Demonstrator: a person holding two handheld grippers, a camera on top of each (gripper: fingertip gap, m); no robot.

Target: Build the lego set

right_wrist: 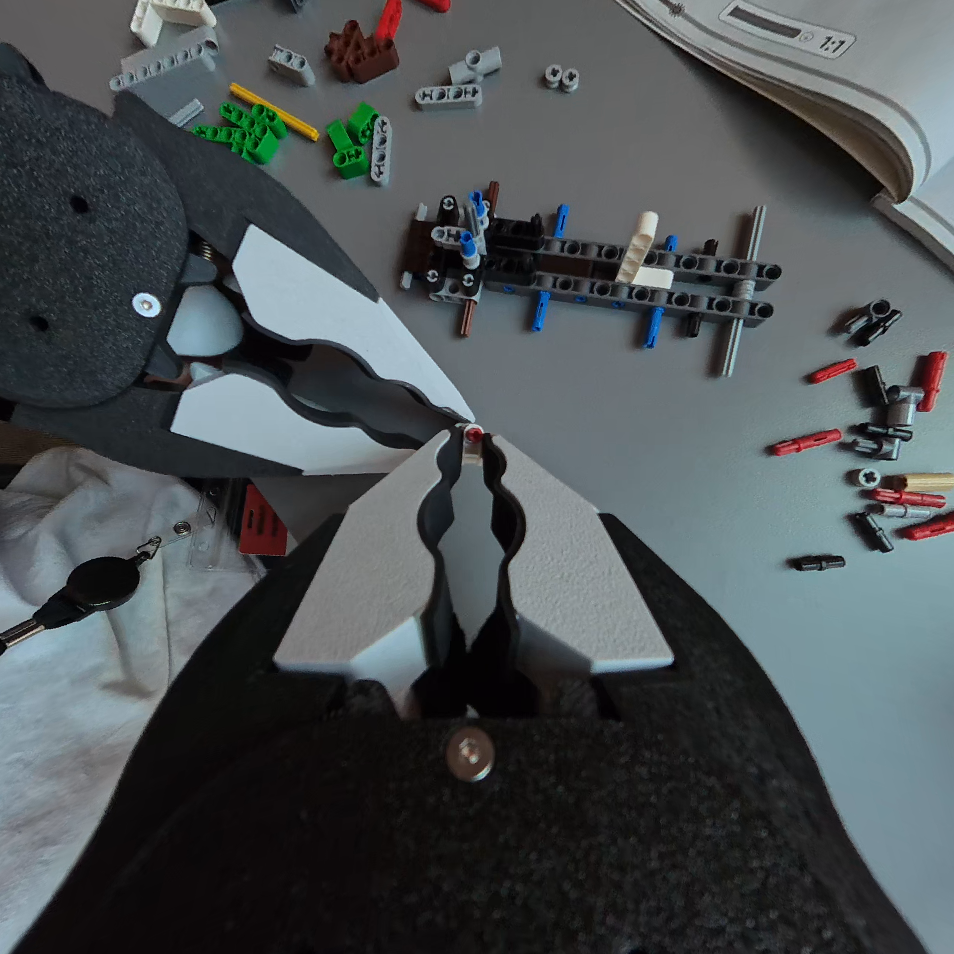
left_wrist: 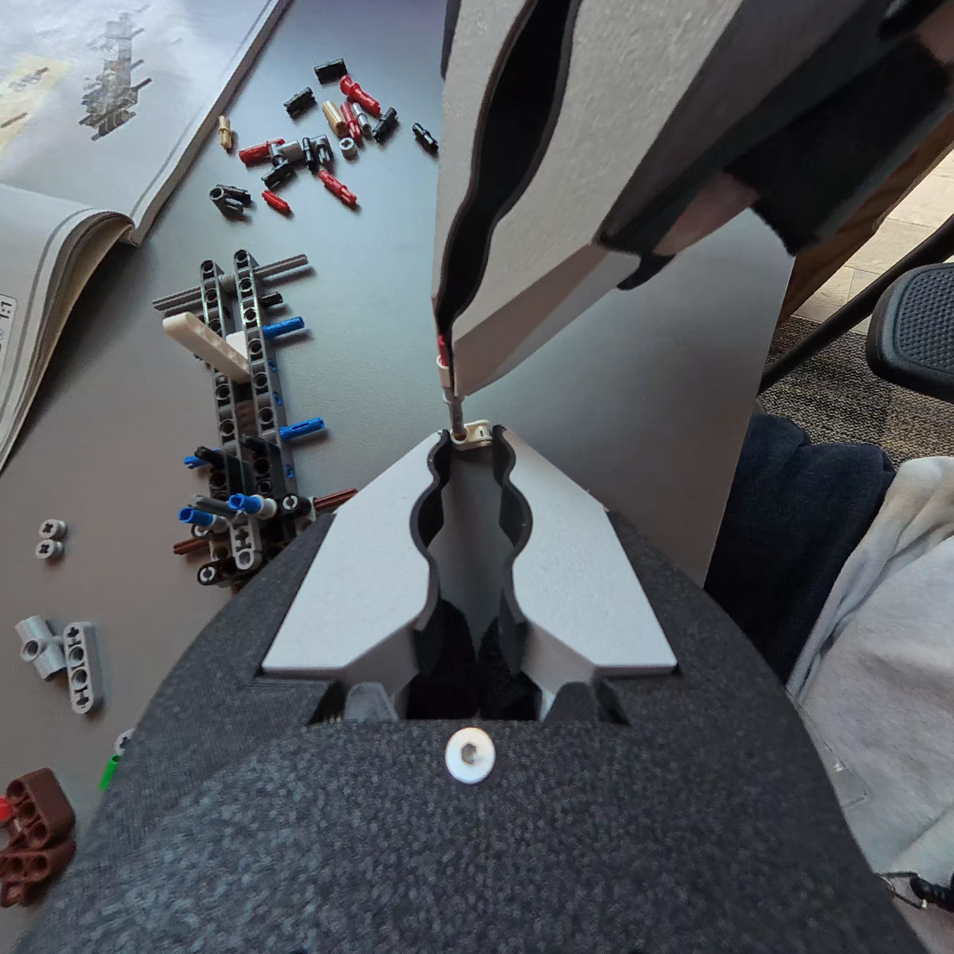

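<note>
Misalignment risk, mid-air above grey table (right_wrist: 645, 464): left gripper (left_wrist: 471, 434) pinched narrowly on tan connector (left_wrist: 474, 432), right gripper (right_wrist: 472, 444) closed on dark axle pin (left_wrist: 455, 408) entering it, where skewed pushing could pop either piece loose among loose pins (right_wrist: 898, 495).

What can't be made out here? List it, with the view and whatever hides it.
1. Left wrist view: how deep the grey axle sits in the tan connector; too small.
2. Right wrist view: the same connector, hidden behind the right gripper jaws; only the red pin end shows.
3. Left wrist view: the brown beams, cut by the left edge.
4. Both views: the instruction booklet, cut off.
</note>
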